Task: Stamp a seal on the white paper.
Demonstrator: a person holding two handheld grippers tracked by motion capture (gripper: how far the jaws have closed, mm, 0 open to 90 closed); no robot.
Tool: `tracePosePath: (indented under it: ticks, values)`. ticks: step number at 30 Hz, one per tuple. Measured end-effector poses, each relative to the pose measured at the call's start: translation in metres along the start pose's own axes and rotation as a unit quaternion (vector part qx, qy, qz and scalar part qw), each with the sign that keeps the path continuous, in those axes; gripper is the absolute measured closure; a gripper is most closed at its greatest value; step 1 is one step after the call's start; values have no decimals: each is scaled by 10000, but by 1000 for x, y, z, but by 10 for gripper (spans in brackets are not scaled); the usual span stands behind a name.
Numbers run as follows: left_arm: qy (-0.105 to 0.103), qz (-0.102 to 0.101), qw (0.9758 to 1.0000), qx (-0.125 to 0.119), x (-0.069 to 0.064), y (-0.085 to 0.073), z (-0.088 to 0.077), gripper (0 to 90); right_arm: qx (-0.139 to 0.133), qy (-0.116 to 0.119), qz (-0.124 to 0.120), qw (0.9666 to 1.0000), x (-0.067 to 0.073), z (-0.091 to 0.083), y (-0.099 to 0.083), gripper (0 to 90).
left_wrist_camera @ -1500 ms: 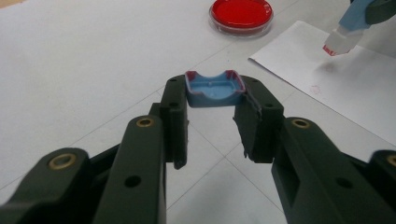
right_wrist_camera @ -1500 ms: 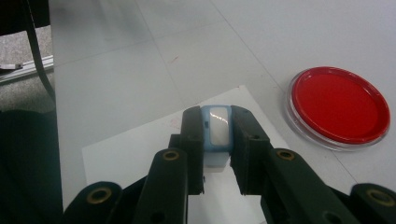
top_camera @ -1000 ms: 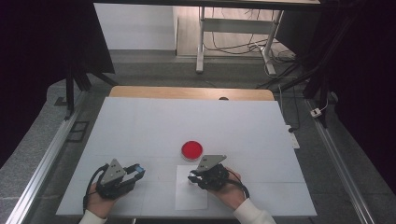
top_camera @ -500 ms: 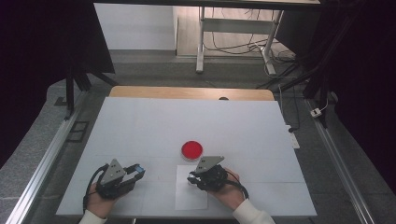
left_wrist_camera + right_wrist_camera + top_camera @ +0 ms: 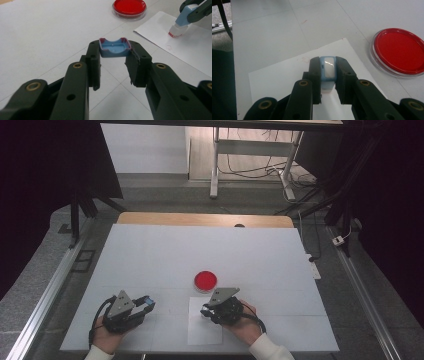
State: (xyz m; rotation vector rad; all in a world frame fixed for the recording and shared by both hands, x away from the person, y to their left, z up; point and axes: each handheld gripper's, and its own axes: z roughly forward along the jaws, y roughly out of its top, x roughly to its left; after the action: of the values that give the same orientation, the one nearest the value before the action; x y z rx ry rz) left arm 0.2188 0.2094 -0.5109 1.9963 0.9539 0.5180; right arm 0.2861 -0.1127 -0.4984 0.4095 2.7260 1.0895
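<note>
A blue stamp stands upright between the jaws of my right gripper, which is shut on it. Its base rests on a white sheet of paper; faint red marks show on the sheet. In the left gripper view the same stamp touches the paper with its red-edged foot. My left gripper is shut on a blue cap with red-stained edges, held just above the table. A round dish of red ink lies just beyond the paper, in front of both grippers.
The white table stretches far ahead with a wooden strip at its back edge. Metal rails run along both sides. A frame with cables stands on the floor beyond.
</note>
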Motion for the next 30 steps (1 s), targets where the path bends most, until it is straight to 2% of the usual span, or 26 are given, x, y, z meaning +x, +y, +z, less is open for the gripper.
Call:
tracePosePath:
  ticks: [11,30]
  values:
    - [10,-6,10000,-5,0,0,0,654,149,-35,15,9999,1,3,1,751]
    - [19,-11,10000,1,-2,0,0,654,193,-82,64,9998,3,4,0,757]
